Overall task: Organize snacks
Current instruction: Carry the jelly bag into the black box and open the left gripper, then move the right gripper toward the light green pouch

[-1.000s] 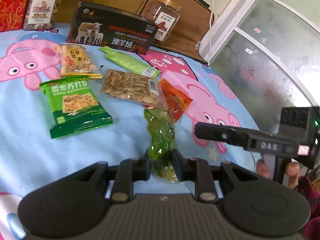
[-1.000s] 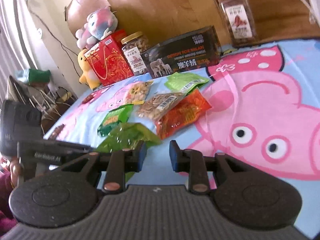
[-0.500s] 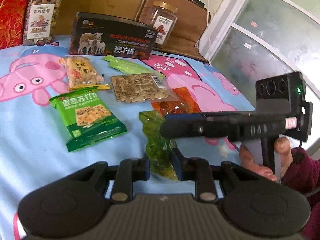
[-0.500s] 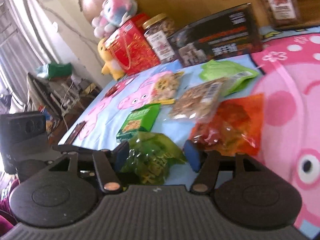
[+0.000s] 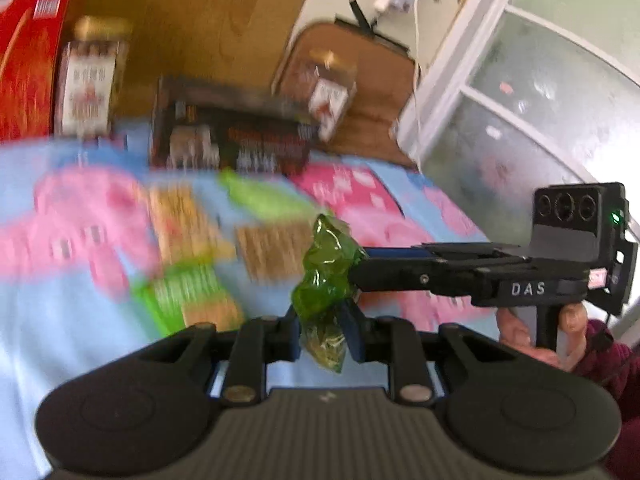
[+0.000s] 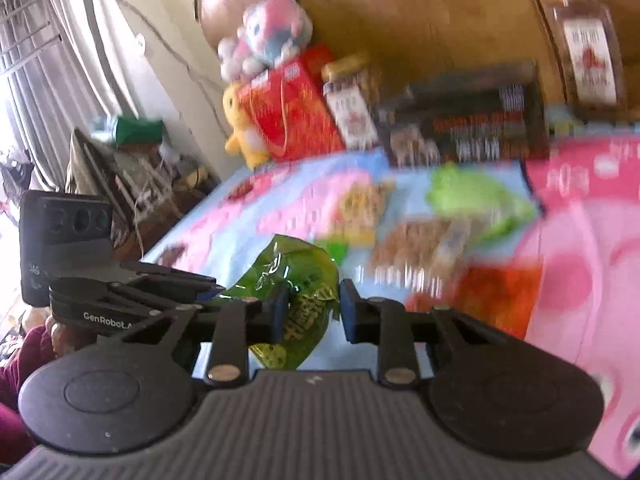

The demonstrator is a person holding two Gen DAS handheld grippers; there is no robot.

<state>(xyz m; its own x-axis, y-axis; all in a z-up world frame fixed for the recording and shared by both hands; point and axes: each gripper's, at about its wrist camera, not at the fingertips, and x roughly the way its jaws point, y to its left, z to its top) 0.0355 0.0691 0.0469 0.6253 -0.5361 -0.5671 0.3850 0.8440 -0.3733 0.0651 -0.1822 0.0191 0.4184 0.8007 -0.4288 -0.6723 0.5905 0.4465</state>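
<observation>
Nearest: the left gripper (image 5: pixel 323 330) is clamped on the lower end of a crumpled green snack pouch (image 5: pixel 325 276), which is lifted off the bedsheet. The right gripper (image 6: pixel 310 311) comes in from the right side of the left wrist view. Its jaws have just been closing, and they now pinch the same pouch at its upper part, so both claws hold one bag between them. A hand (image 5: pixel 532 334) with a dark red sleeve grips the right tool's handle.

Past the pouch, loose packets lie on the pink-pig cartoon sheet (image 6: pixel 592 280), all blurred: an orange-red packet (image 6: pixel 496 300), a clear bag of seeds (image 6: pixel 420 244), a green cracker packet (image 5: pixel 188 296), a yellowish nut packet (image 6: pixel 364 208) and a light green pouch (image 6: pixel 480 196).

Far row against the wooden headboard: a dark flat box (image 6: pixel 472 124), a nut jar (image 6: pixel 352 100) with brown contents left of it and a second jar (image 6: pixel 584 56) right of it; contents unclear. Further left stand a red gift box (image 6: pixel 292 112) and plush toys (image 6: pixel 264 40).
</observation>
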